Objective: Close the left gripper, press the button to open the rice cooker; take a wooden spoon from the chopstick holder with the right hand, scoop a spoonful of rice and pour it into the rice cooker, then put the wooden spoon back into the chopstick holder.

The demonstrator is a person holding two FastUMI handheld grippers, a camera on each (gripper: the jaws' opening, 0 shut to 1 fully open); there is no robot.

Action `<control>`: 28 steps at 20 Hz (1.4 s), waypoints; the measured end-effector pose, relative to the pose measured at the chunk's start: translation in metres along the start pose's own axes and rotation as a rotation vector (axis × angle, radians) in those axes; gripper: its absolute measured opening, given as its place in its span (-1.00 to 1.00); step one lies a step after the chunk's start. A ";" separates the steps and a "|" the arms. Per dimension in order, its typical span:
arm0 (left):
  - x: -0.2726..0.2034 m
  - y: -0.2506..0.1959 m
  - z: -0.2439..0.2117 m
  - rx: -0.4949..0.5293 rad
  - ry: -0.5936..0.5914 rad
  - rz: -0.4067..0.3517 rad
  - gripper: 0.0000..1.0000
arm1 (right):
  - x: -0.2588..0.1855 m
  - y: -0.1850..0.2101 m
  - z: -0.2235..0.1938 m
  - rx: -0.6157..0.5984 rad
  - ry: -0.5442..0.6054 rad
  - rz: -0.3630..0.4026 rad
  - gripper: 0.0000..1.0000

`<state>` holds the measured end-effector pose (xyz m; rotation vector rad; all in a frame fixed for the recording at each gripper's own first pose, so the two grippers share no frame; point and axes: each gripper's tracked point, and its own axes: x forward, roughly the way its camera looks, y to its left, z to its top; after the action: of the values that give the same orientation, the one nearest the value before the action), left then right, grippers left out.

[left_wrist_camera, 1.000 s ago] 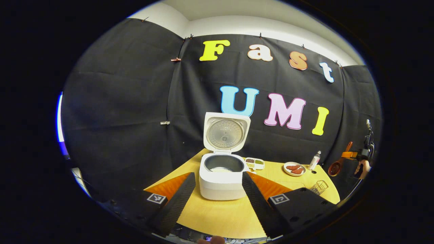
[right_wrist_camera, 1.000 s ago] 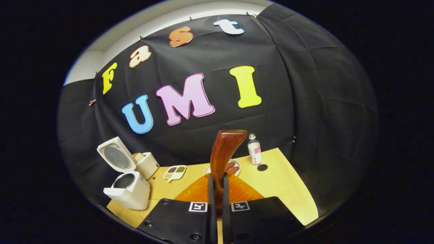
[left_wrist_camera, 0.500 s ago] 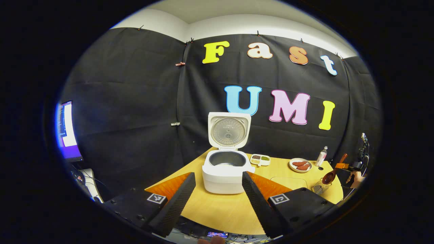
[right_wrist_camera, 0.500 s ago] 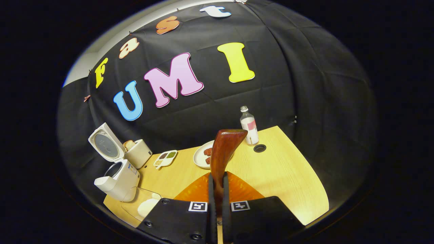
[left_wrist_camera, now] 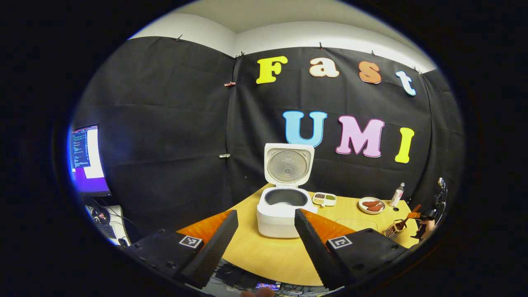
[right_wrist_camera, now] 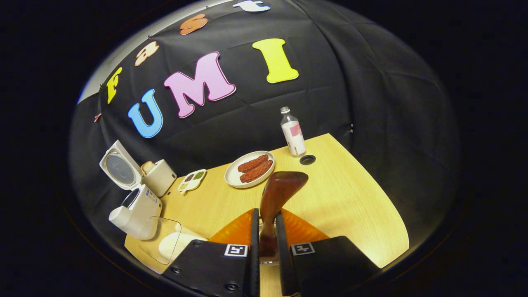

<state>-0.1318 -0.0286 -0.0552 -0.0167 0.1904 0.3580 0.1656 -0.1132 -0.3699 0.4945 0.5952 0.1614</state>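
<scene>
**Spoon at the holder, cooker open**

I see a light wood table (right_wrist_camera: 342, 194) against black cloth, with a monitor (left_wrist_camera: 86, 161) at 9 o'clock in the left gripper view. The rice cooker (left_wrist_camera: 284, 210) stands lid-up, dead ahead. My left gripper (left_wrist_camera: 264, 243) is released, fingers wide apart, touching nothing. My right gripper (right_wrist_camera: 267, 251) is clenched on the wooden spoon (right_wrist_camera: 277, 198) handle. In the left gripper view that spoon sits at 3 o'clock, at the chopstick holder (left_wrist_camera: 394, 229).
</scene>
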 end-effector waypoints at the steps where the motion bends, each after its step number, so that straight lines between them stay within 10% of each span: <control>1: 0.001 0.001 0.002 -0.004 -0.003 -0.007 0.91 | -0.006 -0.002 0.003 0.007 -0.008 -0.009 -0.48; 2: 0.004 0.002 0.005 -0.006 -0.005 -0.016 0.90 | -0.010 -0.003 0.006 0.015 -0.011 -0.017 -0.47; 7: 0.030 0.005 0.025 0.003 -0.046 -0.077 0.91 | -0.051 -0.011 0.022 0.007 -0.057 -0.082 0.92; 28: 0.327 -0.063 0.210 -0.038 -0.325 -0.329 0.89 | -0.259 0.098 0.112 -0.197 -0.367 -0.274 0.96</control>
<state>0.2294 0.0367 0.0885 -0.0262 -0.1407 0.0328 0.0167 -0.1457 -0.1130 0.2379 0.2786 -0.1296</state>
